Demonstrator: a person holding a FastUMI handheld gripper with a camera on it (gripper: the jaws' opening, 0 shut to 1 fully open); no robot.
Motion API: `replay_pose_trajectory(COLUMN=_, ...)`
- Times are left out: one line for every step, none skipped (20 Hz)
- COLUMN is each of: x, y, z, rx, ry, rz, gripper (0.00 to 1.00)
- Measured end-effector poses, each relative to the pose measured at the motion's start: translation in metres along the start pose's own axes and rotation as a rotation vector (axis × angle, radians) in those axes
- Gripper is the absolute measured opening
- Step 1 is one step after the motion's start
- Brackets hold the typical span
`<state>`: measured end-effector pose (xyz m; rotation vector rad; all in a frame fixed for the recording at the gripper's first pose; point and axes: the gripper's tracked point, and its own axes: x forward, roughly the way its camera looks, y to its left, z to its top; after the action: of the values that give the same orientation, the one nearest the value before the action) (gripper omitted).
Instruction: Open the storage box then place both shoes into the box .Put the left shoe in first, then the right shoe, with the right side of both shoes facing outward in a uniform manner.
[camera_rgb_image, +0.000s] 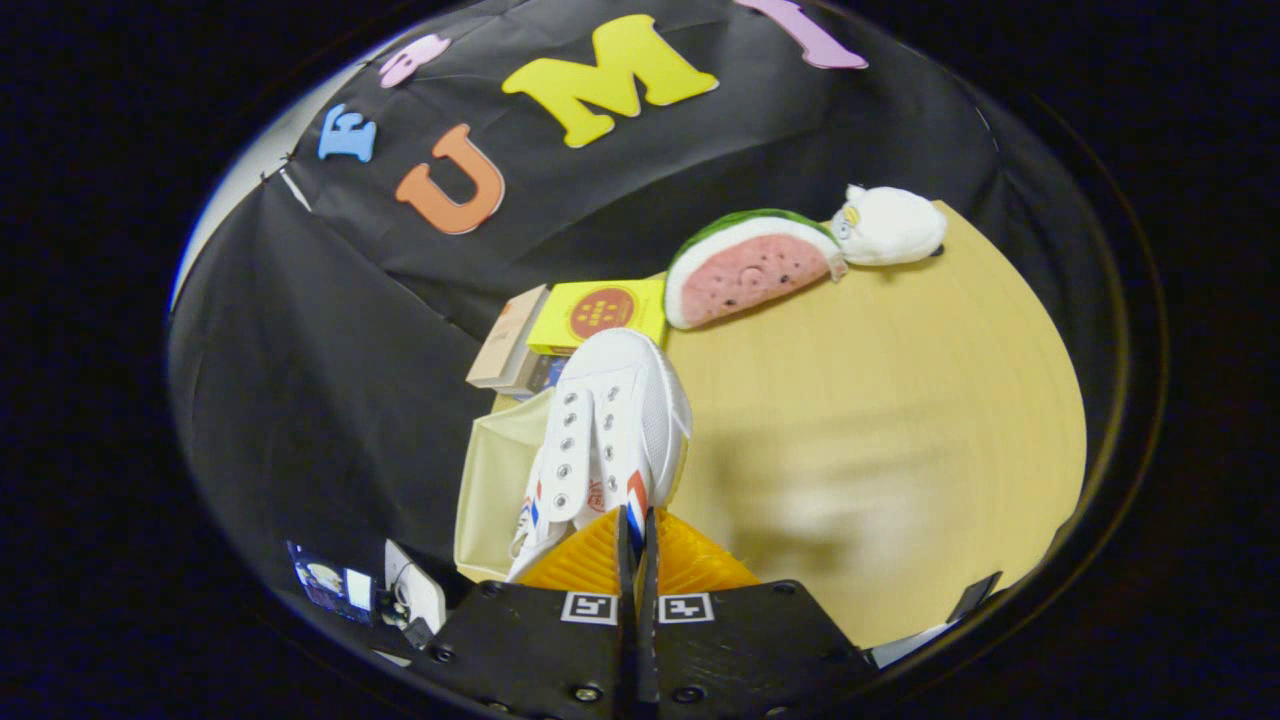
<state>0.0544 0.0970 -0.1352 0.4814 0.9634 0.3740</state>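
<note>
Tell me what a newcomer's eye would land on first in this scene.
The white sneaker stands out first, held up just ahead of the claw, whose fingers are closed on its heel edge, above a cream storage box. Beyond it on the wooden table lie a watermelon-slice plush and a white plush toy, with a yellow box beside them.

One white shoe (612, 430) is hanging just ahead of the gripper (636, 525), whose two fingers are lying pressed close together on its heel edge. One pale storage box (492, 490) is sitting beneath the shoe. Two plush toys are lying on the one wooden table (900, 420): one watermelon slice (750, 272) and one white animal (888, 226). Beyond the shoe, perhaps three small boxes are stacking up: one yellow box (598, 312), one tan box (508, 340), and one dark, half-hidden box (545, 374).
</note>
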Motion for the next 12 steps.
replay_pose_trajectory(x=0.006, y=0.018, z=0.003, rx=-0.009, ry=-0.004, rz=0.014, gripper=0.0)
replay_pose_trajectory(x=0.014, y=0.039, z=0.003, rx=-0.02, ry=-0.005, rz=0.024, gripper=0.0)
replay_pose_trajectory(x=0.022, y=0.057, z=0.003, rx=-0.031, ry=-0.009, rz=0.031, gripper=0.0)
replay_pose_trajectory(x=0.03, y=0.074, z=0.002, rx=-0.045, ry=-0.01, rz=0.035, gripper=0.0)
replay_pose_trajectory(x=0.039, y=0.089, z=0.0, rx=-0.056, ry=-0.008, rz=0.037, gripper=0.0)
replay_pose_trajectory(x=0.049, y=0.104, z=-0.005, rx=-0.067, ry=-0.002, rz=0.039, gripper=0.0)
replay_pose_trajectory(x=0.058, y=0.115, z=-0.009, rx=-0.072, ry=0.004, rz=0.041, gripper=0.0)
replay_pose_trajectory(x=0.069, y=0.126, z=-0.014, rx=-0.076, ry=0.014, rz=0.041, gripper=0.0)
replay_pose_trajectory(x=0.081, y=0.133, z=-0.019, rx=-0.082, ry=0.02, rz=0.035, gripper=0.0)
replay_pose_trajectory(x=0.09, y=0.137, z=-0.024, rx=-0.092, ry=0.023, rz=0.025, gripper=0.0)
replay_pose_trajectory(x=0.1, y=0.139, z=-0.028, rx=-0.102, ry=0.026, rz=0.011, gripper=0.0)
replay_pose_trajectory(x=0.11, y=0.141, z=-0.035, rx=-0.105, ry=0.029, rz=-0.002, gripper=0.0)
